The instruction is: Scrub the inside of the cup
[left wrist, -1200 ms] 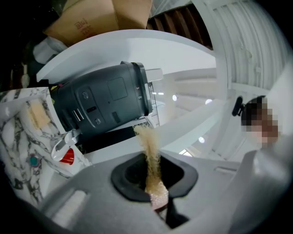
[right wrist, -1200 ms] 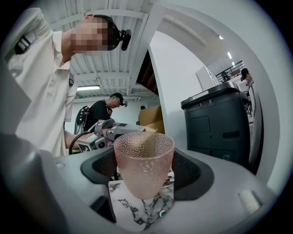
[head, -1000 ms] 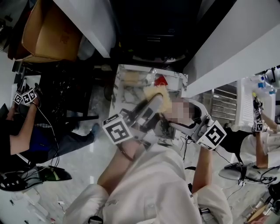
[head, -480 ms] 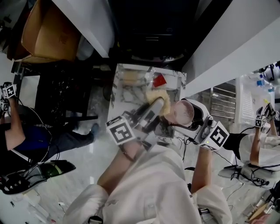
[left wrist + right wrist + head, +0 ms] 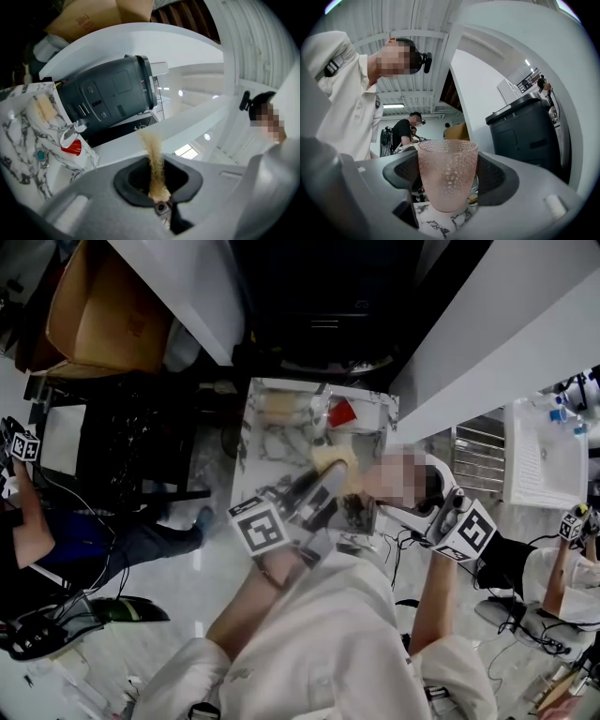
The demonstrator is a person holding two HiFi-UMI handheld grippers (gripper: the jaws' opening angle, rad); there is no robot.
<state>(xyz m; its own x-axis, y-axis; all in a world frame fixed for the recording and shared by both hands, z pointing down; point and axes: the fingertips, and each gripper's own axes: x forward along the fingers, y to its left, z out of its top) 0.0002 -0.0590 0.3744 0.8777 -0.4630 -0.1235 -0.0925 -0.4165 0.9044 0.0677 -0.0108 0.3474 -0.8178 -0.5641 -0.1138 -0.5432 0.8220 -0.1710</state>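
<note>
A pink dimpled cup (image 5: 447,173) stands upright between the jaws of my right gripper (image 5: 447,185), which is shut on its sides, above a marble top. In the head view a mosaic patch covers most of the cup beside my right gripper (image 5: 427,498). My left gripper (image 5: 330,474) is shut on a yellow sponge (image 5: 335,457), whose tip reaches toward the cup's mouth. In the left gripper view the sponge (image 5: 154,159) shows as a thin tan strip pinched edge-on in the left gripper (image 5: 157,187). Whether the sponge is inside the cup is hidden.
The marble table (image 5: 277,442) below carries a red object (image 5: 343,412) and a tan item (image 5: 279,405). A dark grey bin (image 5: 112,91) stands beyond the table and a cardboard box (image 5: 103,306) at upper left. Other people work at both sides.
Both grippers have held nearly the same place, the left one edging slightly down. The bystanders at the left and right edges have moved their arms.
</note>
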